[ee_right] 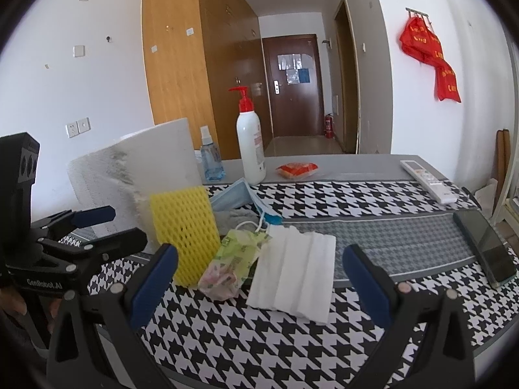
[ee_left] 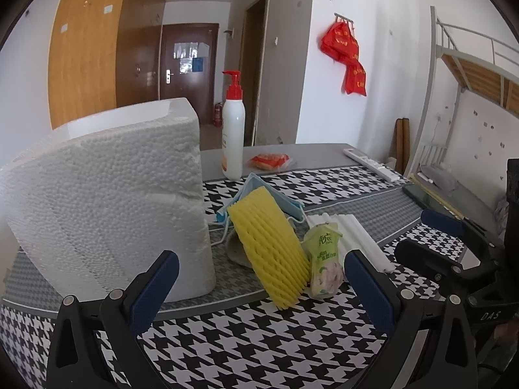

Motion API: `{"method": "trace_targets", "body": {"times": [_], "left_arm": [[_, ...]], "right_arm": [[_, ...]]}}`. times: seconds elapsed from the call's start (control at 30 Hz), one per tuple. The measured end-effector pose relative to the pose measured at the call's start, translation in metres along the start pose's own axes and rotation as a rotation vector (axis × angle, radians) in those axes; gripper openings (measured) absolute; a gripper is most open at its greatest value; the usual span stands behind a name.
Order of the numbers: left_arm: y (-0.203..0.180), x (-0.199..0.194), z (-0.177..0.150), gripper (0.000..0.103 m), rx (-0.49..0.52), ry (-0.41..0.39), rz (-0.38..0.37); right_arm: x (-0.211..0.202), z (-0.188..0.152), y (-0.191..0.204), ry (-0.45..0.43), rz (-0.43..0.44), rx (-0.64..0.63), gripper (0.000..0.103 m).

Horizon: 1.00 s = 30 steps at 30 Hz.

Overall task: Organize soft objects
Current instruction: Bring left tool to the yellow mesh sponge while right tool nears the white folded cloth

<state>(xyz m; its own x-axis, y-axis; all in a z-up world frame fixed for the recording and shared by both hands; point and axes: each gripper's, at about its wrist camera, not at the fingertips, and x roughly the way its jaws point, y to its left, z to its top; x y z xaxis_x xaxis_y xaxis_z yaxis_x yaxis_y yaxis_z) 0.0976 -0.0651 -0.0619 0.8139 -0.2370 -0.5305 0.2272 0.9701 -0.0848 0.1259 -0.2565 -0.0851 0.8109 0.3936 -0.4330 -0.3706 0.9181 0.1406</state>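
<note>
A pile of soft things lies on the houndstooth tablecloth. A yellow foam net sleeve leans upright next to a green tissue packet, a white ribbed foam sheet, a blue face mask and a grey cloth. A big white paper towel roll stands at the left. My left gripper is open and empty just before the yellow sleeve. My right gripper is open and empty before the foam sheet.
A white pump bottle with a red top, a blue spray bottle and an orange snack packet stand at the back. A white remote and a dark phone lie at the right.
</note>
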Motion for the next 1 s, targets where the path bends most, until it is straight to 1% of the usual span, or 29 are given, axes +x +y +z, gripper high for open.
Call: {"method": "trace_targets", "body": {"times": [0.17,0.27,0.33,0.5,0.63,0.73,0.9,0.97,1.0], "left_arm": [[-0.003,0.004,0.000,0.102,0.011,0.013,-0.009],[-0.007,0.006,0.001,0.102,0.035,0.010,0.001],[-0.009,0.009,0.001,0.102,0.044,0.019,-0.008],[-0.008,0.019,0.002,0.102,0.024,0.054,-0.025],[-0.004,0.026,0.001,0.102,0.001,0.070,-0.011],[-0.001,0.033,0.002,0.102,-0.017,0.092,-0.019],[-0.001,0.040,0.002,0.097,-0.032,0.110,-0.026],[-0.002,0.043,0.001,0.093,-0.034,0.121,-0.030],[-0.003,0.045,0.000,0.089,-0.033,0.132,-0.038]], "right_arm": [[-0.001,0.000,-0.001,-0.002,-0.004,-0.001,0.102],[-0.001,0.000,-0.003,-0.002,-0.009,0.004,0.102],[-0.002,0.000,-0.004,-0.002,-0.012,0.007,0.102],[-0.001,-0.002,-0.007,0.003,-0.015,0.011,0.102],[0.002,-0.003,-0.009,0.009,-0.014,0.014,0.102],[0.004,-0.004,-0.010,0.015,-0.012,0.018,0.102],[0.009,-0.004,-0.011,0.024,-0.009,0.021,0.102],[0.010,-0.005,-0.011,0.027,-0.004,0.025,0.102],[0.011,-0.005,-0.011,0.027,-0.003,0.026,0.102]]}}
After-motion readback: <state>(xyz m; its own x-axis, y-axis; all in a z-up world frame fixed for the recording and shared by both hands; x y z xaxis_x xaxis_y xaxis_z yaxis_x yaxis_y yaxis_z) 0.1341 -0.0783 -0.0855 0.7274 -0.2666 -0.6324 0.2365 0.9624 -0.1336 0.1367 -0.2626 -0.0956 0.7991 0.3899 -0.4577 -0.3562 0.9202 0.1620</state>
